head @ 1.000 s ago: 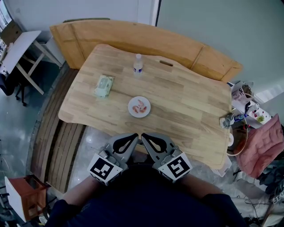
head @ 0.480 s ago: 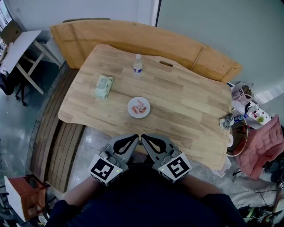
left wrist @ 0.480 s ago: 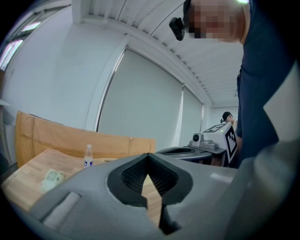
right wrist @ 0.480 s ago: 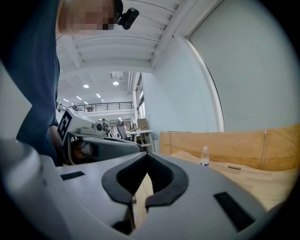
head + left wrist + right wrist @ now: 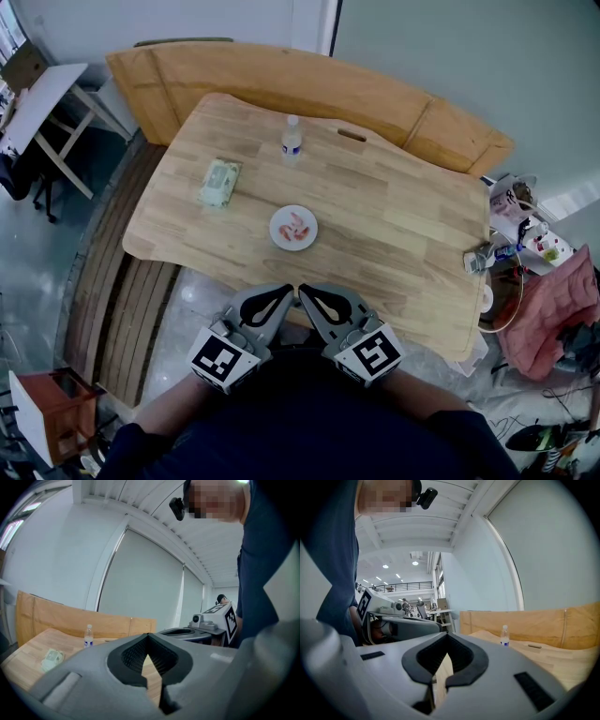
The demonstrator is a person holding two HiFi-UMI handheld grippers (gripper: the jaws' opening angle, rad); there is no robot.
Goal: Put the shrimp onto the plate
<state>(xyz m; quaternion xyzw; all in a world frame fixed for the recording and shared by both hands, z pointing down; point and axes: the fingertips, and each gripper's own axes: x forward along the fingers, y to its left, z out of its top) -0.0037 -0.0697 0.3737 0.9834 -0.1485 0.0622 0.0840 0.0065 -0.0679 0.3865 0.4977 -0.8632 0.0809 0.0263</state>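
- Soft, even light fills the head view: the wooden table point(image 5: 394, 216) carries no hard shadow or glare, and the plate point(image 5: 293, 228) reads sharp.
- The grey floor point(image 5: 56, 272) shows a dull sheen.
- Both gripper views bow strongly at the rim and fall to black corners.
- The left gripper point(image 5: 149, 634) looms soft-focused against a bright, pale wall.
- Close to its lens, the right gripper point(image 5: 446, 635) is smooth and shaded, while ceiling lamps point(image 5: 415, 563) burn as small white spots behind.
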